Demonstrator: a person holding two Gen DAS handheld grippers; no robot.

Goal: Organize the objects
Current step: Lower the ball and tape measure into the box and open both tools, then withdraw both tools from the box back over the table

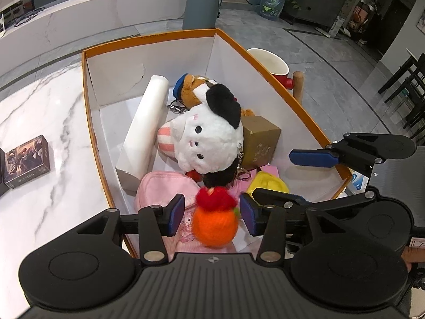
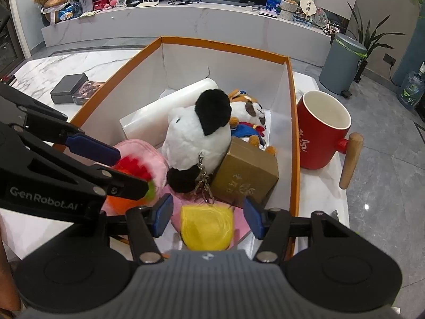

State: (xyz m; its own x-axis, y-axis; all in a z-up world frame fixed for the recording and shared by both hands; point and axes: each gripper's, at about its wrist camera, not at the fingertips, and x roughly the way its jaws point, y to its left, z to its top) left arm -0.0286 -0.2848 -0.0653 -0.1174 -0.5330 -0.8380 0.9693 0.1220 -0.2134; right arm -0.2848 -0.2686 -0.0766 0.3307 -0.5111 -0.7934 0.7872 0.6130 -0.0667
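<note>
Your left gripper (image 1: 212,214) stands with its blue pads (image 1: 176,214) parted on either side of an orange felt ball (image 1: 215,226) topped with a red tuft (image 1: 215,195); a sliver of gap shows on both sides, so the pads are released and not pressing. The ball sits low in the near end of the orange-rimmed box (image 1: 268,63), on a pink pouch (image 1: 164,186).

Your right gripper (image 2: 207,216) is likewise spread, its pads (image 2: 253,218) flanking a yellow felt ball (image 2: 205,227) without touching it. That ball lies at the near edge of the box, on something pink, just below a keychain (image 2: 203,183).

Beyond the fingers, a black-and-white plush (image 1: 212,138) fills the middle of the box, leaning against a brown cardboard carton (image 1: 260,141). Behind it lies a brown-and-white plush with a blue cap (image 1: 195,87), and a white roll (image 1: 147,122) runs along the left inner wall.

Outside the box, a red mug (image 2: 322,130) with a wooden handle (image 2: 350,159) stands just beside its right wall on the marble table (image 1: 45,122). Two dark boxes (image 2: 75,89) rest well apart on the far left of the table.
</note>
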